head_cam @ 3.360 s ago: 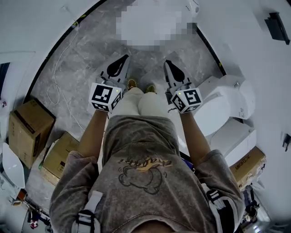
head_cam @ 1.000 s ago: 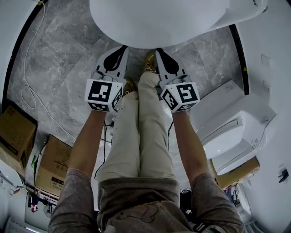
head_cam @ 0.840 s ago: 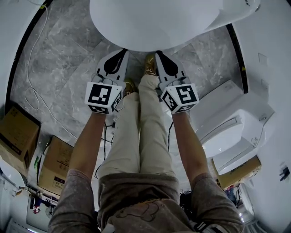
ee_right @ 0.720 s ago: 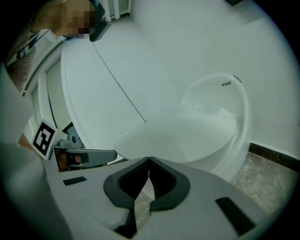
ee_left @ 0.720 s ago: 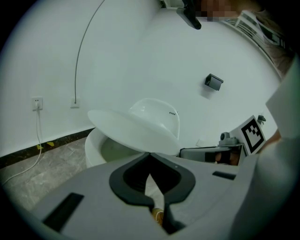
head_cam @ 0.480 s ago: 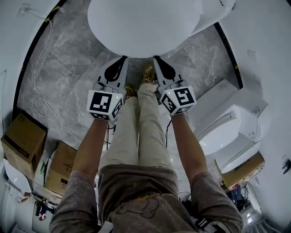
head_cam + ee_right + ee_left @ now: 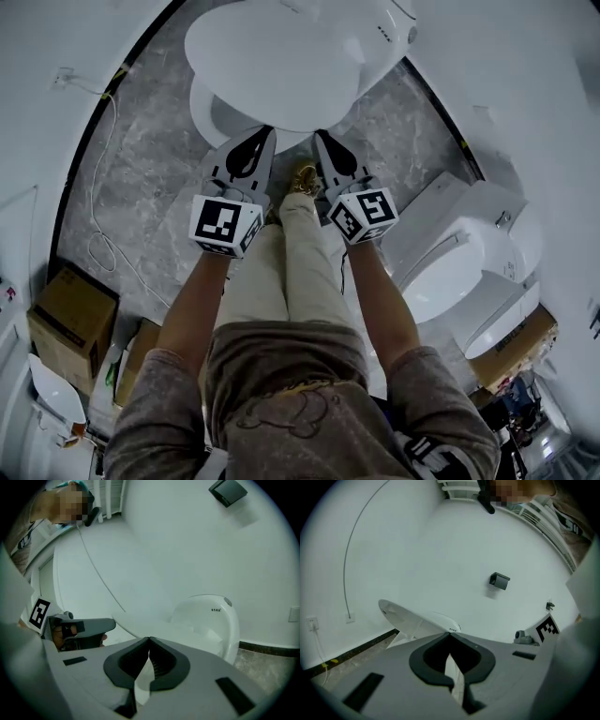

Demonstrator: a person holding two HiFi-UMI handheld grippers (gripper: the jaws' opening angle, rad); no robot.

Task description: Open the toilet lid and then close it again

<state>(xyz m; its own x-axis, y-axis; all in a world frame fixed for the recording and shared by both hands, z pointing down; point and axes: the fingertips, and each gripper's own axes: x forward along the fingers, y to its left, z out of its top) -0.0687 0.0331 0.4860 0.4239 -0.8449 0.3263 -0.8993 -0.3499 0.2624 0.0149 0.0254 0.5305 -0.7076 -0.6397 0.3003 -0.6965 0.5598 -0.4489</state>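
Head view: toilet lid stands tilted partway up off the bowl. Left tongs and right tongs are both pinched shut and empty, tips at its front edge. Best to push evenly from underneath, both sides together, so it doesn't twist. Left gripper view catches the lid edge-on, showing the slant that the top-down look flattens.

I am holding my left gripper and right gripper side by side, tips at the front edge of the toilet lid, which is tilting above the bowl. Another toilet is standing at my right, and 2 boxes are sitting on the floor at my left.
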